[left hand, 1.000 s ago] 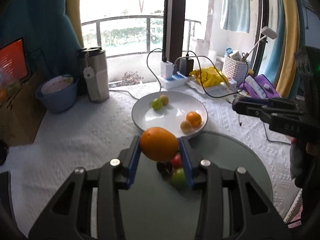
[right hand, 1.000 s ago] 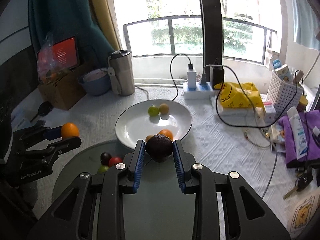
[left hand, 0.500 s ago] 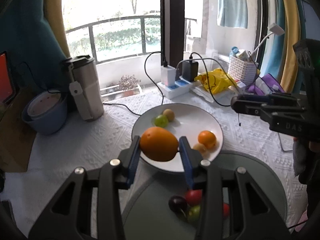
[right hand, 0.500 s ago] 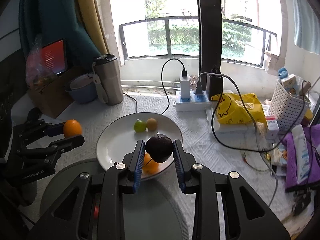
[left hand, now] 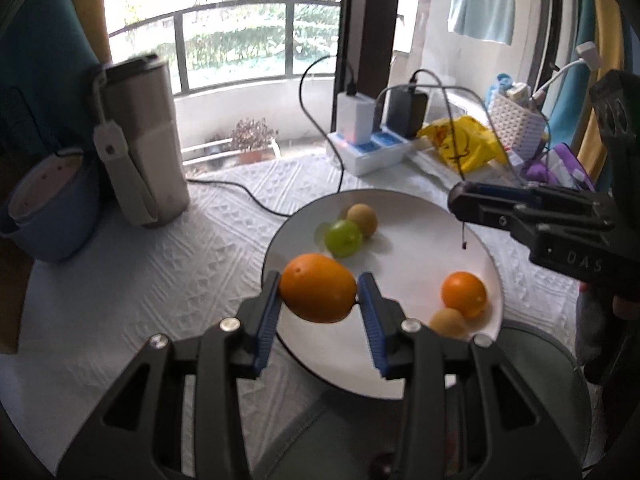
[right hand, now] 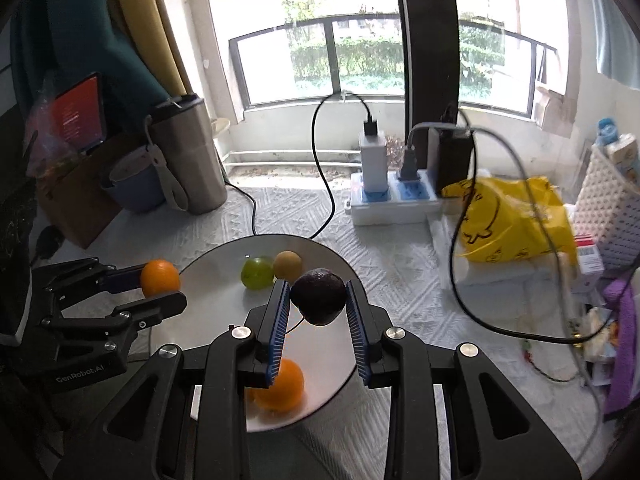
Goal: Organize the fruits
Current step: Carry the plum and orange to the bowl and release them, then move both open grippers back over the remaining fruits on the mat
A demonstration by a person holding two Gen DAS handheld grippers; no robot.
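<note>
- Daylight is coming through a balcony window behind the table (left hand: 132,280), which is wearing a white textured cloth; in the left wrist view a steel tumbler (left hand: 140,144) and a blue bowl (left hand: 48,216) are standing at the left, and a power strip (left hand: 372,148) with trailing cables is sitting at the back.
- The left claw (left hand: 318,292) is pinching a large orange (left hand: 318,287) between its blue pads, hanging over the near-left rim of the white plate (left hand: 420,224).
- On the plate a green fruit (left hand: 343,237) and a tan fruit (left hand: 362,219) are lying touching each other, while a small orange (left hand: 464,294) and another tan fruit (left hand: 448,322) are sitting near the right edge.
- Risk, as a judgement: the orange is being held only by its two ends, so it could roll off the rim onto the cloth when let go.
- From the right wrist view, the same window and power strip (right hand: 392,200) are showing, with a yellow bag (right hand: 516,216) at the right.
- The right claw (right hand: 318,302) is gripping a dark round fruit (right hand: 319,295) over the middle of the plate (right hand: 224,292), just in front of the green fruit (right hand: 257,273).
- The left claw (right hand: 162,290) is appearing at the left, near the plate's edge.
- Likely hazards: both claws are crowding one plate and could bump, and a dropped fruit could knock the others off.
</note>
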